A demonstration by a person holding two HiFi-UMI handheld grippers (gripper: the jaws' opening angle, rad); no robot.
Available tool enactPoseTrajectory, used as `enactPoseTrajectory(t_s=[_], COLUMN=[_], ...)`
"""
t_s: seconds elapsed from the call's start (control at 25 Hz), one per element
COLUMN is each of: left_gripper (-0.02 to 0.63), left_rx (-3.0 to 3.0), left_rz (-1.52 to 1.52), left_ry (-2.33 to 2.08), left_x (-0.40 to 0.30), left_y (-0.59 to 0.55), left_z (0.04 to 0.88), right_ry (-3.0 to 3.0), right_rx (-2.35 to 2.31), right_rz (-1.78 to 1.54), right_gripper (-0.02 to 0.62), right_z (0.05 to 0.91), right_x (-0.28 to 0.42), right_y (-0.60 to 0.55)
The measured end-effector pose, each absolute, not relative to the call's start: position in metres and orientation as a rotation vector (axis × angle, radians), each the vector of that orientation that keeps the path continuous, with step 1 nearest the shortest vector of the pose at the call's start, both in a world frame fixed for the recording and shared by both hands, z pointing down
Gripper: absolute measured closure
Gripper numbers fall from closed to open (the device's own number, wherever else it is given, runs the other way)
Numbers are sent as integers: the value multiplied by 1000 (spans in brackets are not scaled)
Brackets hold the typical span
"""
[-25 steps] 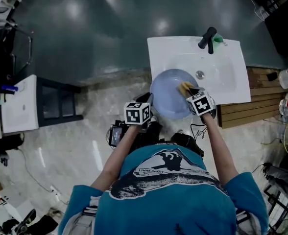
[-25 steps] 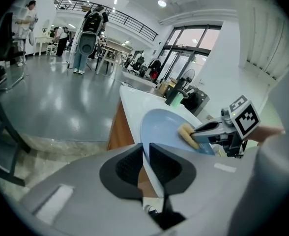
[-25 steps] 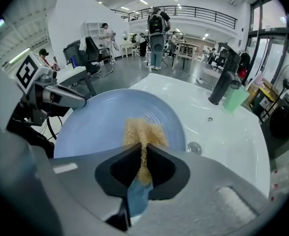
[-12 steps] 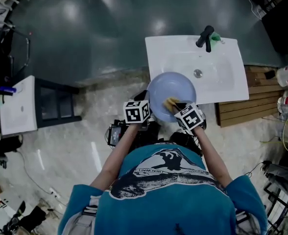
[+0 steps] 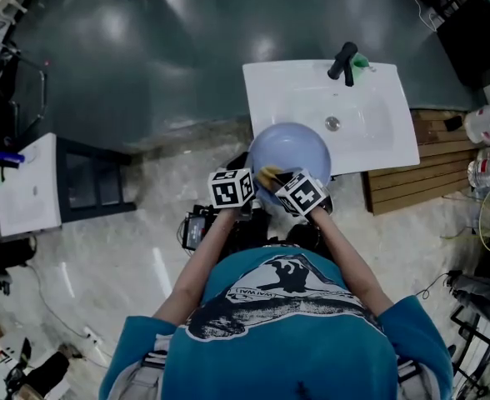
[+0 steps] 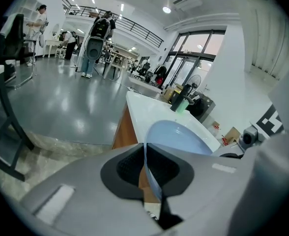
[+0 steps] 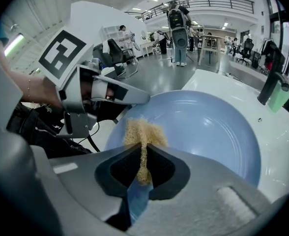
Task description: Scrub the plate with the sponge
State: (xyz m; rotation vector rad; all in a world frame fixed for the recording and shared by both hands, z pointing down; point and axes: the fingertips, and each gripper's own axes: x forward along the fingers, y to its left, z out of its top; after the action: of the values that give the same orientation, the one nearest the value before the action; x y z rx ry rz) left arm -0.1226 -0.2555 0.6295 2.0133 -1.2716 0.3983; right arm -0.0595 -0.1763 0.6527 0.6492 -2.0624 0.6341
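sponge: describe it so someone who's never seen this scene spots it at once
Find the white rectangular sink with the black tap; a round pale blue plate is held over its near edge. Against the plate's near side, the right gripper pinches a small tan fibrous sponge, the only yellowish, rough thing against smooth blue.

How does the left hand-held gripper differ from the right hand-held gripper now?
The left hand-held gripper is shut on the thin rim of the blue plate; the right hand-held gripper is shut on the tan sponge. The left sits at the plate's edge; the right reaches over its inner face. Both are closed on something.
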Motion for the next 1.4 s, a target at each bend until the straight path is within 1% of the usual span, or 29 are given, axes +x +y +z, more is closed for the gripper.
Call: enactPoseTrajectory(t_s=[0.2, 0.32, 0.36, 0.6, 0.8, 0.96, 1.4], left_gripper=[578, 526, 524, 525, 525, 525, 530], left_rx=[2062, 2097, 2120, 2250, 2342, 2417, 2515], left_rz=[378, 354, 342, 313, 344, 377, 333], left_ry=[-1239, -1218, -1214, -1174, -1087, -1034, -926], left_x=[-122, -124, -125, -135, -132, -121, -84], left_y=[-258, -256, -256, -248, -234, -219, -160], left_z=[628, 622, 618, 592, 576, 560, 515], right_ry=[-2070, -2064, -2063, -2058, -2132, -2182, -2301], right_rx=[672, 691, 698, 772, 966, 1037, 1103], right_rz=[599, 590, 589, 548, 592, 657, 735], right_gripper=[563, 563, 563, 563, 563, 563, 563], right_z=[652, 652, 652, 646, 616, 590, 544], right_x=[-61, -60, -60, -56, -43, -32, -16], right_y=[-179, -178, -179, -178, -189, -184, -148])
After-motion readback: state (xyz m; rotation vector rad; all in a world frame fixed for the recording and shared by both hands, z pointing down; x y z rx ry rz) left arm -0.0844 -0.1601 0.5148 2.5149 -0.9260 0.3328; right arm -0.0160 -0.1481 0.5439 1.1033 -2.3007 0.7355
